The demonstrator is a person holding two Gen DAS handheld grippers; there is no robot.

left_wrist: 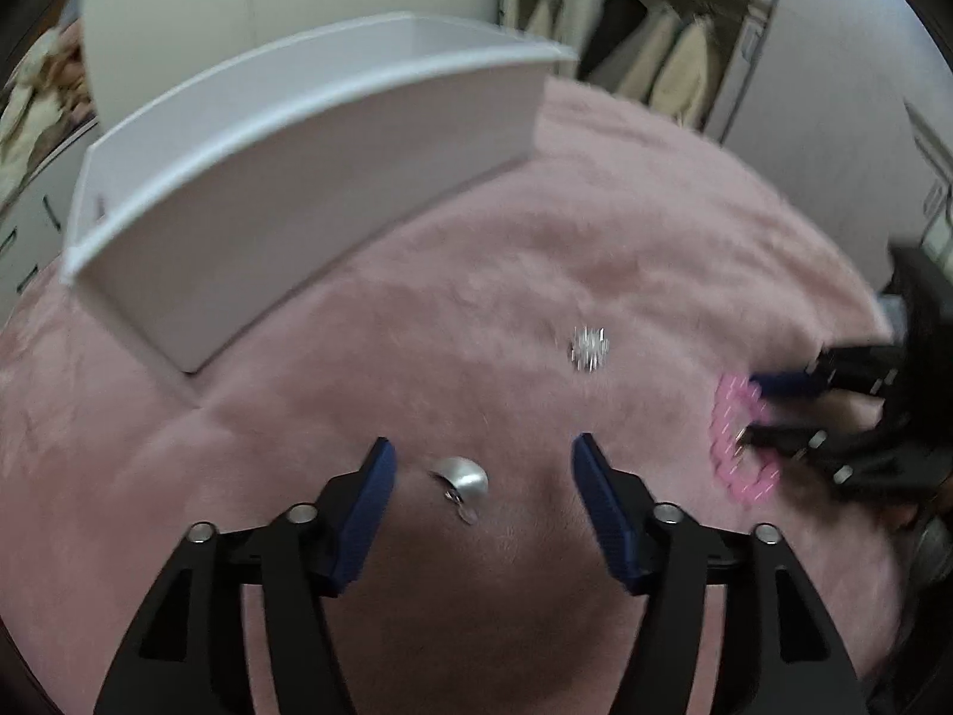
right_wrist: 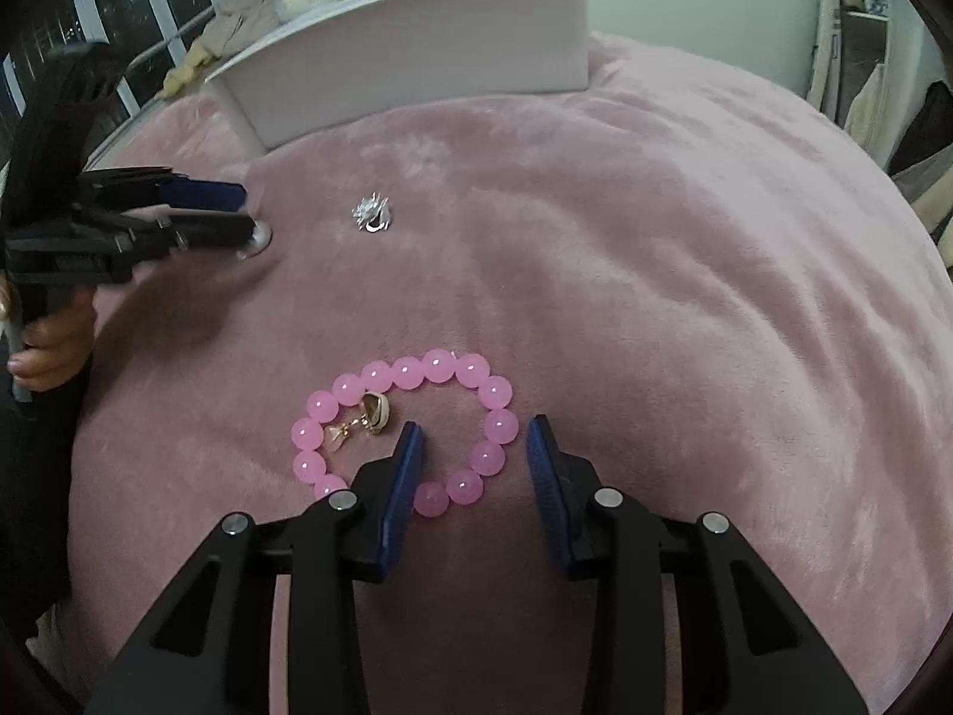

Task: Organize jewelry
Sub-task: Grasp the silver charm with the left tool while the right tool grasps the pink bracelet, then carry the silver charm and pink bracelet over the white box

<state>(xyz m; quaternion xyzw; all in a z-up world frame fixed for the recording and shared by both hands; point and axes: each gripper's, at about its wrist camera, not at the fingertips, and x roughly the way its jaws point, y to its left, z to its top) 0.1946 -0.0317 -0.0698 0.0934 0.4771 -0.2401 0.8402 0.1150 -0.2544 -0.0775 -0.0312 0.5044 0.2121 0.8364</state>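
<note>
My left gripper [left_wrist: 482, 456] is open, with a silver dome earring [left_wrist: 461, 479] lying on the pink blanket between its fingertips. A sparkly silver earring [left_wrist: 588, 347] lies further ahead. My right gripper [right_wrist: 476, 432] is open and straddles the right side of a pink bead bracelet [right_wrist: 499, 392]. A gold earring [right_wrist: 369, 415] lies inside the bracelet's ring, left of the left finger. The sparkly earring [right_wrist: 371, 213] also shows in the right wrist view. The white open box [left_wrist: 310, 179] stands at the back of the blanket.
The pink plush blanket [right_wrist: 655, 250] covers the whole work surface. The white box [right_wrist: 417, 53] sits at its far edge. Shelves with cushions and bags stand behind at right in the left wrist view. Windows and piled clothes lie beyond the box.
</note>
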